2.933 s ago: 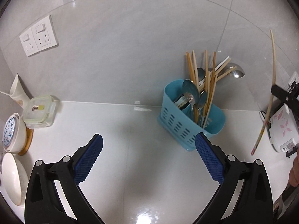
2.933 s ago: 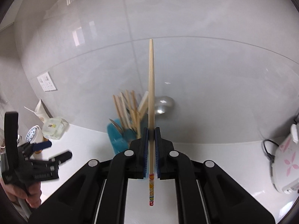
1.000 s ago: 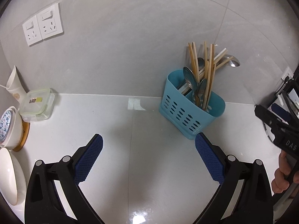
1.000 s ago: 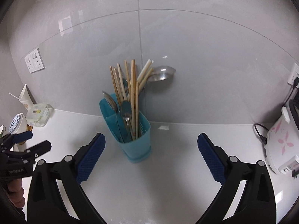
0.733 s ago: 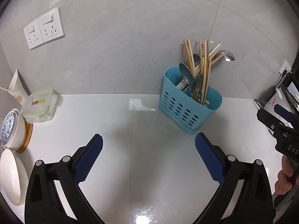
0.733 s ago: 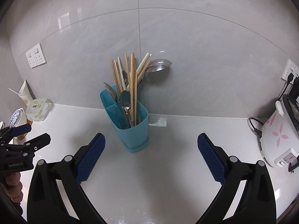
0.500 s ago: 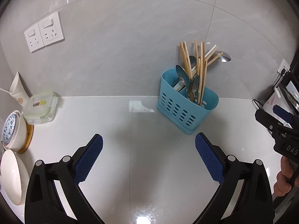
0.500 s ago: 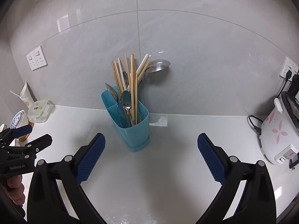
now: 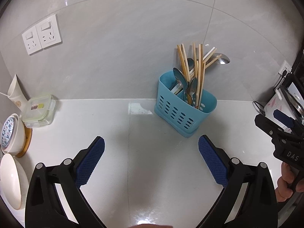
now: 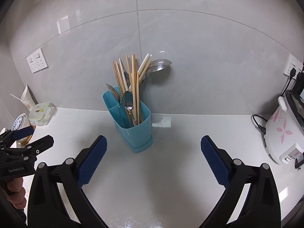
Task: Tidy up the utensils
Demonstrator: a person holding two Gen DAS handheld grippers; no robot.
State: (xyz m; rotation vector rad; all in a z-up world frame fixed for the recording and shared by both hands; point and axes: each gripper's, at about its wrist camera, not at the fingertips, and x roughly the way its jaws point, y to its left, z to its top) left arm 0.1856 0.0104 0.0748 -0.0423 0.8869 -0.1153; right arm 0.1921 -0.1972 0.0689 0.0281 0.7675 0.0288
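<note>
A blue plastic utensil holder (image 9: 185,114) (image 10: 138,131) stands on the white counter by the tiled wall. Several wooden chopsticks (image 9: 197,72) (image 10: 133,81) and metal spoons (image 9: 180,79) (image 10: 127,100) stand upright in it, and a ladle (image 10: 160,65) leans on the wall. My left gripper (image 9: 151,157) is open and empty, hanging over the counter in front of the holder. My right gripper (image 10: 153,155) is open and empty too, a little in front of the holder. Each gripper shows at the edge of the other's view, held by a hand.
A lidded food container (image 9: 39,111), a paper cup (image 9: 16,93) and stacked white bowls (image 9: 11,133) sit at the far left. A rice cooker (image 10: 285,131) with its cord stands at the right. Wall sockets (image 9: 42,34) are mounted above the counter.
The chopstick my right gripper held is now in the holder and that gripper is open. Since then both grippers have drawn back a little from the holder.
</note>
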